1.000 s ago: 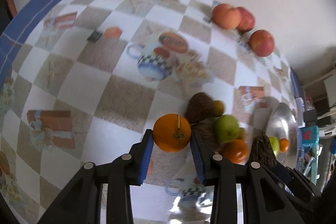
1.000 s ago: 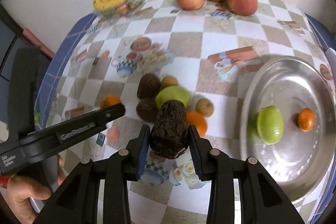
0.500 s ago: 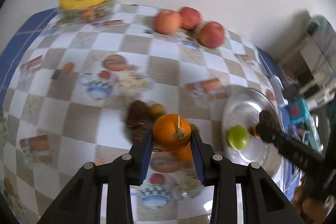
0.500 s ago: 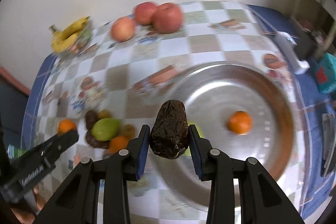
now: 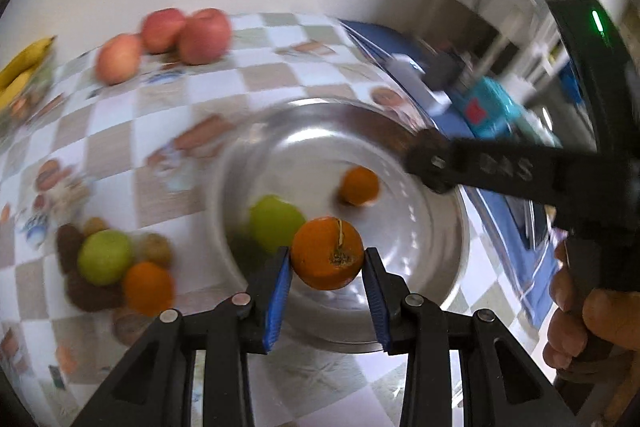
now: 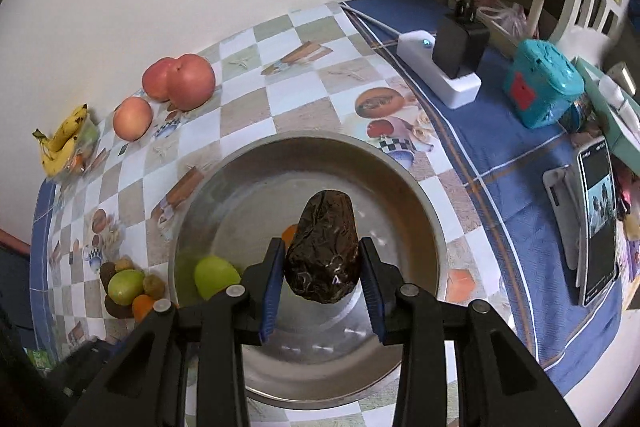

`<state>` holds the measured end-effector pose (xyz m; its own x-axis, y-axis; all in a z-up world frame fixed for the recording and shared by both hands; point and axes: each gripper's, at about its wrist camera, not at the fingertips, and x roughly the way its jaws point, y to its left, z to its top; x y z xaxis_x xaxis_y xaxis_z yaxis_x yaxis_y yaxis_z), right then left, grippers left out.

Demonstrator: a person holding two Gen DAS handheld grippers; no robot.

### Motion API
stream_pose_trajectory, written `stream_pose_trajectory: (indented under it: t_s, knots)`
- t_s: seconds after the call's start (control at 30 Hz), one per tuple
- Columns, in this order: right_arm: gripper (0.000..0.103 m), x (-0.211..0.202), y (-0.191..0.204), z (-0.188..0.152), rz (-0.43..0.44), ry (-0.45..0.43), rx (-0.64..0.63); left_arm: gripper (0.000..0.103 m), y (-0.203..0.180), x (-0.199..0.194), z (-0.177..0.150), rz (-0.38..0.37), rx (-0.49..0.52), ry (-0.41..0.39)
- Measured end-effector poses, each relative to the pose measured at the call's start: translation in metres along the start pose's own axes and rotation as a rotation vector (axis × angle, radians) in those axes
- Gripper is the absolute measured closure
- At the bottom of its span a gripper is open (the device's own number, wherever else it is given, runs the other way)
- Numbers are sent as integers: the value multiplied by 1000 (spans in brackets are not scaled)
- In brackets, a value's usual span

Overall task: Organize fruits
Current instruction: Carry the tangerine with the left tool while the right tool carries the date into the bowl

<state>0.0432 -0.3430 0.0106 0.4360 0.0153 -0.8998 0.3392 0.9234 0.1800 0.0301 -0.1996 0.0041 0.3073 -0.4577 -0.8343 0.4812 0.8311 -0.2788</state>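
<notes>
My left gripper (image 5: 326, 259) is shut on an orange (image 5: 327, 253) and hangs over the near part of a round steel bowl (image 5: 440, 259). In that bowl lie a green fruit (image 5: 274, 221) and a small orange (image 5: 359, 185). My right gripper (image 6: 321, 263) is shut on a dark wrinkled avocado (image 6: 325, 253) above the same bowl (image 6: 416, 195), where the green fruit (image 6: 216, 275) shows left of its fingers. A heap of mixed fruit (image 5: 116, 267) sits on the checked cloth left of the bowl. The right gripper's arm (image 5: 480, 167) crosses the left wrist view.
Three apples (image 6: 178, 79) and a bunch of bananas (image 6: 62, 141) lie along the far wall. Right of the bowl stand a white power strip (image 6: 440, 67), a teal box (image 6: 540, 87) and a phone (image 6: 596, 215). A hand (image 5: 592, 315) grips the right tool.
Both grippers have swung to the right, away from the fruit heap and over the steel bowl, each still carrying its fruit. Both views have rolled.
</notes>
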Motion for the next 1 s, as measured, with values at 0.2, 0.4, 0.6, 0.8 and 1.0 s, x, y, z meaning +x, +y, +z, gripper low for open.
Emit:
stream_pose_trajectory:
  t_s: [0.2,0.4,0.6,0.8,1.0]
  knots:
    - [65,20,3,-9,-15,84,-22,65,-7,25,-9,-9,12,79]
    - [65,43,6,-18,-25,154,-46,65,-2,43,-17,2,-16,143]
    - [65,60,4,-24,-35,202,-42,65,-4,50,-18,12,2,144]
    - [65,64,3,-26,-44,210,-46,65,-2,52,-13,33,9,136]
    - [65,63,4,-27,-55,211,-54,65,1,50,-15,30,15,139]
